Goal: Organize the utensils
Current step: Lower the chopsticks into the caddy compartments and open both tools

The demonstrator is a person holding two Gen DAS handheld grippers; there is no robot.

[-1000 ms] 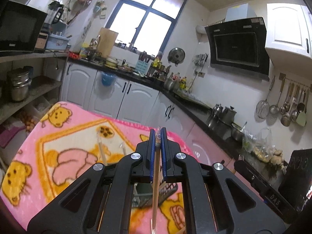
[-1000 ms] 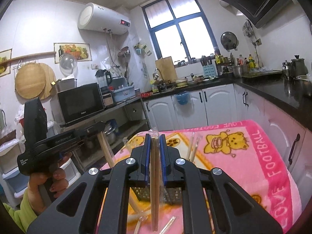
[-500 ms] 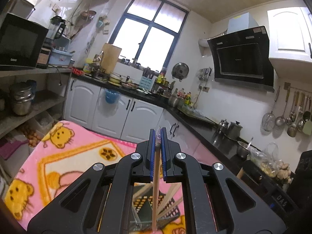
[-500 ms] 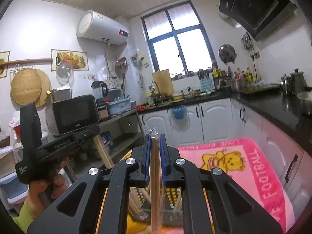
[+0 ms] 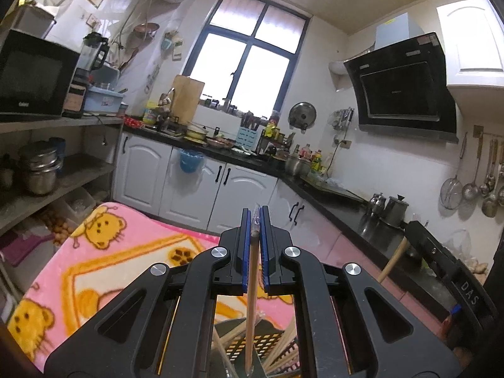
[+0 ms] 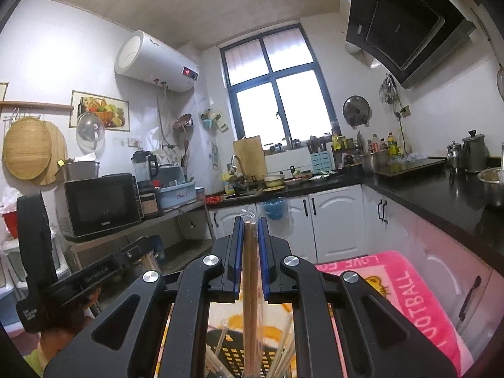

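Observation:
My left gripper (image 5: 255,217) is shut on a wrapped wooden chopstick (image 5: 251,299) that hangs down between the jaws. Its lower end reaches into a black perforated utensil basket (image 5: 249,346) with several chopsticks inside. My right gripper (image 6: 250,226) is shut on a wrapped pair of wooden chopsticks (image 6: 250,299), also hanging upright over the same basket (image 6: 233,354). The left gripper's body shows at the left of the right wrist view (image 6: 85,278); the right gripper's body shows at the right of the left wrist view (image 5: 447,271).
The basket stands on a pink cartoon blanket (image 5: 104,267) covering the table. White cabinets (image 5: 226,189) and a black counter (image 6: 441,201) run behind and to the right. Shelves with a microwave (image 5: 31,78) and pots stand at the left.
Both grippers have tilted upward and come over the basket: the views show more wall and ceiling, less blanket. The chopsticks' lower ends now hang in the basket.

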